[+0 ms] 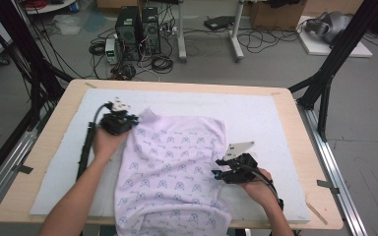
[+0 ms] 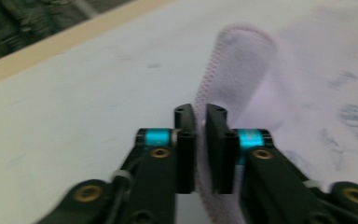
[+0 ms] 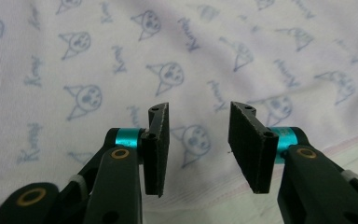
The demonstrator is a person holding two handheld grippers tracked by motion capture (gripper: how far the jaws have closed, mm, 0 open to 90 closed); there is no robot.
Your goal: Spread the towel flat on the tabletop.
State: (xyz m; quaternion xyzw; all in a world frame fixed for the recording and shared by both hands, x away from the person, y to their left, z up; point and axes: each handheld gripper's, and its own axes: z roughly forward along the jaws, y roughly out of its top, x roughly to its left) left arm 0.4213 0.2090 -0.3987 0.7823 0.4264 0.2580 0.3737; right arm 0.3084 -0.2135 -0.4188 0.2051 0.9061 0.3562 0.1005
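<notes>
Left gripper pinches garment hem, apparently clamped though blurred, likely lifting it to fold. Right gripper, jaws apart, empty, hovers over garment spread on table.

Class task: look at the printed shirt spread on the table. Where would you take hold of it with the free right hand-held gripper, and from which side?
Grip the shirt at its right side edge, coming in from the right across the bare mat. That hem lies flat and free just before the open right hand-held gripper.
</notes>
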